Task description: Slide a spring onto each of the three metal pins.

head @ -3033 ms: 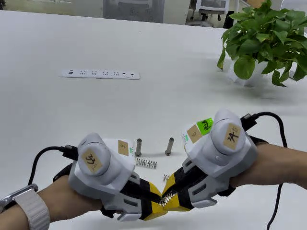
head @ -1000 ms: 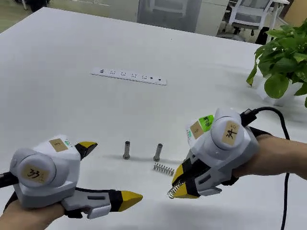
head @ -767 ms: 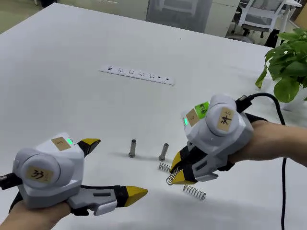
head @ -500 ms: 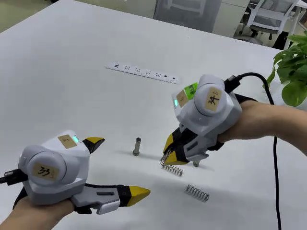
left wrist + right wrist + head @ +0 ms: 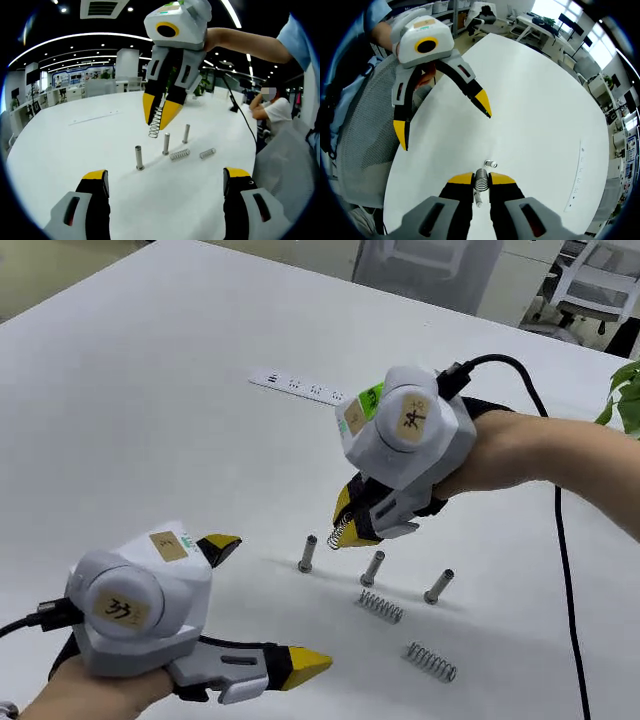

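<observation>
Three metal pins stand upright on the white table [image 5: 150, 390] just below my right claw [image 5: 347, 527]: the left pin [image 5: 307, 553], the middle pin [image 5: 372, 568] and the right pin [image 5: 438, 586]. Springs also number three: one held spring [image 5: 338, 532] pinched between my right claw's yellow tips, and two lying loose lower down, the near spring [image 5: 380, 606] beside the middle pin and the far spring [image 5: 431, 661] further toward me. One white power strip [image 5: 300, 387] lies beyond my right claw. I hold two claws, counting my left claw [image 5: 270, 605], its jaws spread wide with nothing between them.
</observation>
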{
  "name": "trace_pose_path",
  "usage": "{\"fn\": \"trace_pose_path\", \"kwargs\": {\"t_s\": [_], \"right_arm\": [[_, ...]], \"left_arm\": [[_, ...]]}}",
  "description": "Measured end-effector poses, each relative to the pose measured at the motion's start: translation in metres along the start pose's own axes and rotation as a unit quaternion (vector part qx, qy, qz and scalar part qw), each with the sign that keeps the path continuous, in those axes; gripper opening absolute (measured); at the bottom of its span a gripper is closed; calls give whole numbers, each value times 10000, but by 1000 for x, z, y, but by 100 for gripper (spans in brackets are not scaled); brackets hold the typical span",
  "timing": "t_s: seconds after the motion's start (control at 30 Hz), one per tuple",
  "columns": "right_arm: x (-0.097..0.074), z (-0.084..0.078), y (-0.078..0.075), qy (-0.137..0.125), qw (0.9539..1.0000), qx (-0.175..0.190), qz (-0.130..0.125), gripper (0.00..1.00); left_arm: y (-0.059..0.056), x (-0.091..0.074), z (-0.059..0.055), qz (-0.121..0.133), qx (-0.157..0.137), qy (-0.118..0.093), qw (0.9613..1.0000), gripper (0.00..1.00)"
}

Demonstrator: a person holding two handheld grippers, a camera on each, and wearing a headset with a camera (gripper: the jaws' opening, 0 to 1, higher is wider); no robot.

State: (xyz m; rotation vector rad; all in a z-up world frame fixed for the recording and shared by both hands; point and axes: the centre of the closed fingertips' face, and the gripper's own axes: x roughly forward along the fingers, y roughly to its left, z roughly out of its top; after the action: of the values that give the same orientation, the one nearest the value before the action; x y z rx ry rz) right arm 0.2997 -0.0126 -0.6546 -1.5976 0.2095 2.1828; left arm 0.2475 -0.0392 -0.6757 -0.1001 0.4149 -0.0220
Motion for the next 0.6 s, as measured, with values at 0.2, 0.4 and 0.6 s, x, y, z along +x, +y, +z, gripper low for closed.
{"fn": "trace_pose_path", "kwargs": {"t_s": [0.2, 0.4, 0.6], "right_arm": [[8, 1, -9, 167, 9996, -238, 23, 12], [14, 1, -17, 239, 9993, -284, 21, 12], [18, 1, -18, 321, 9989, -329, 84, 12]], "left_arm": [[2, 0, -3, 6, -21, 27, 10000, 96], [2, -1, -3, 0, -43, 11, 10000, 95], [1, -1, -5, -4, -48, 43, 10000, 95]]}}
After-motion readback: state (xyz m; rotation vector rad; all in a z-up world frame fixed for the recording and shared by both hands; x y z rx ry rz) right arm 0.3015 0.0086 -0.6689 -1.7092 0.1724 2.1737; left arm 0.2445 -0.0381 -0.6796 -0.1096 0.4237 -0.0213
